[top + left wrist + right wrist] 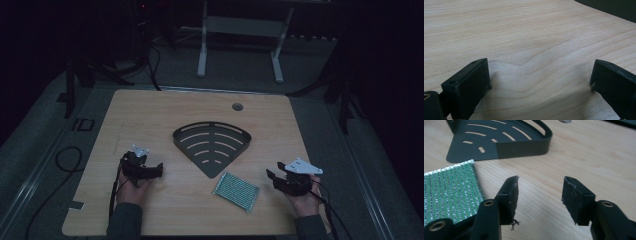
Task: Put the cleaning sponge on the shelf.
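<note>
A dark fan-shaped corner shelf [212, 145] with curved slots lies flat at the table's middle; its rim and slots also fill the top of the right gripper view as the shelf [499, 142]. A green, silver-flecked scouring pad [236, 191] lies in front of it, toward the right, and appears as the pad [449, 190] at the left. My left gripper [159, 170] rests at the table's left, jaws wide apart over bare wood [540, 82]. My right gripper [272, 176] sits right of the pad, open with nothing between its jaws [540, 192].
The wooden table [150, 110] has a round cable hole [237, 106] near its far edge. Cables trail from both grippers over the front edge. A white desk frame [240, 45] stands on the floor beyond the table.
</note>
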The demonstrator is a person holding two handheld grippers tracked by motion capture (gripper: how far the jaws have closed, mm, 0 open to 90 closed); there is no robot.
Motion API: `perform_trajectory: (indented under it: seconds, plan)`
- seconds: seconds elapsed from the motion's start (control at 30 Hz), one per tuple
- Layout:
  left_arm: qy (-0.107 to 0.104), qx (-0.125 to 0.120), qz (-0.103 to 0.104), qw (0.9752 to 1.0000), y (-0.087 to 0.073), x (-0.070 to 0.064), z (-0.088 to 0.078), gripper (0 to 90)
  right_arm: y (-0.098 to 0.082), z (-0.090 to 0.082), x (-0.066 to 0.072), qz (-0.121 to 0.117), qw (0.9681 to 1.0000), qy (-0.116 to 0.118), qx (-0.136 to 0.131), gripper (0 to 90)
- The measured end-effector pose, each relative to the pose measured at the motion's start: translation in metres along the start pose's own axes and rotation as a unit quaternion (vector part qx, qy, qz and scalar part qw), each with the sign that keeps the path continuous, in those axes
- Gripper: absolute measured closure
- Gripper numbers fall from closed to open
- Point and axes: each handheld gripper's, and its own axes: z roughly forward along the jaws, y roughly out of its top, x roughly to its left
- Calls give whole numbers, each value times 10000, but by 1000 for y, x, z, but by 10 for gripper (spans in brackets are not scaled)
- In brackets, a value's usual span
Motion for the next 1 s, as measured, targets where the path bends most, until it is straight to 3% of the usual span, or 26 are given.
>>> perform_trajectory:
  seconds: [0.2,0.47,0.77,0.87,1.0]
  plan:
    - [2,2,-1,10000,0,0,0,28,21,3,24,-471,9986,218,125,651]
    - [3,2,-2,10000,0,0,0,28,41,27,54,-1120,9913,557,396,735]
    - [0,2,1,10000,0,0,0,28,49,56,69,-1309,9840,919,788,896]
    - [2,1,-2,10000,0,0,0,28,48,62,74,-1417,9798,1064,930,899]
    - [1,1,-1,10000,0,0,0,28,45,67,80,-1472,9766,1172,1045,900]
